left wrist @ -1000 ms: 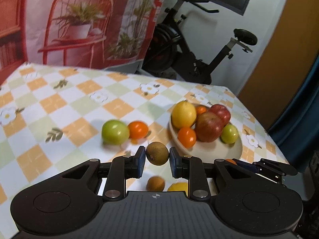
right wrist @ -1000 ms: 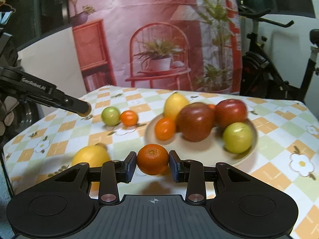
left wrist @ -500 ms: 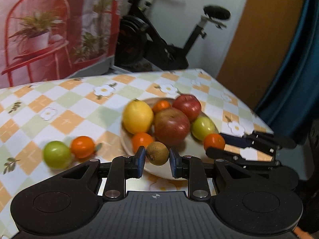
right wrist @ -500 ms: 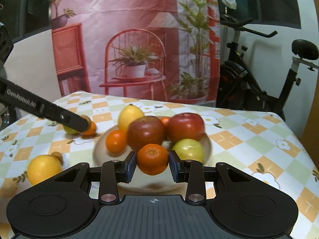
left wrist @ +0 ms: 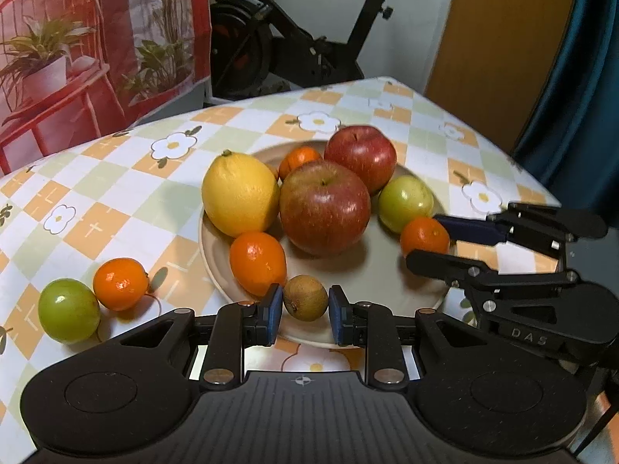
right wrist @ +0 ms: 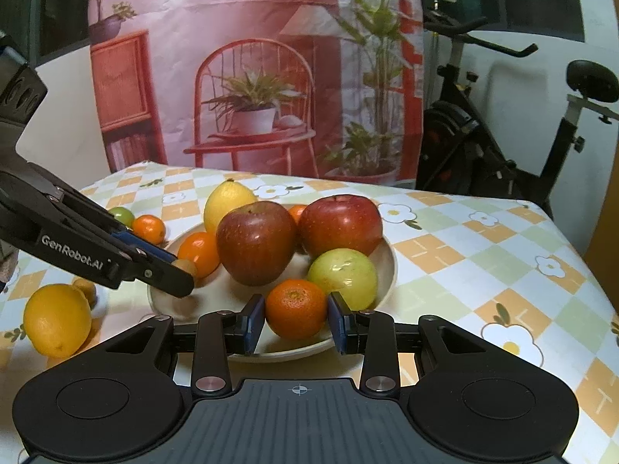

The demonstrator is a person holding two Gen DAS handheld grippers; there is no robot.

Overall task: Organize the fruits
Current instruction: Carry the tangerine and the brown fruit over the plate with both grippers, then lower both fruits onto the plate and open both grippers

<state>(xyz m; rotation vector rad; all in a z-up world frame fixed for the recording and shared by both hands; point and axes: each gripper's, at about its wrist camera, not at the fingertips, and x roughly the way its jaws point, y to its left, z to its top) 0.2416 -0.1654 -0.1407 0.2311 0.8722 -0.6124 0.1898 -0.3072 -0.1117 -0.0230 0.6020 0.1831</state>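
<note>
Left wrist view: we see our left claw point(left wrist: 305, 314) closed on a small brown fruit point(left wrist: 305, 297), its blue pads pressing either side, just over the near rim of the plate point(left wrist: 371, 270). Ahead of the claw the plate is crowded: a lemon point(left wrist: 240, 194), two red apples point(left wrist: 324, 207), a green fruit point(left wrist: 405, 203) and small oranges. Bare plate floor lies just ahead and to the right of the claw. The right claw point(left wrist: 427, 239) reaches in from the right, gripping an orange point(left wrist: 423, 235) at the plate's right edge. To the left of our claw, a green fruit and an orange sit on the tabletop point(left wrist: 96, 193). The tabletop's far edge is close behind the plate.

Right wrist view: the right claw point(right wrist: 296, 323) is clamped on the orange point(right wrist: 296, 308) above the plate's near rim. The left claw enters from the left; its finger hides most of the brown fruit. A second lemon point(right wrist: 57, 320) lies left on the tabletop, half covering a small brown fruit behind it.
</note>
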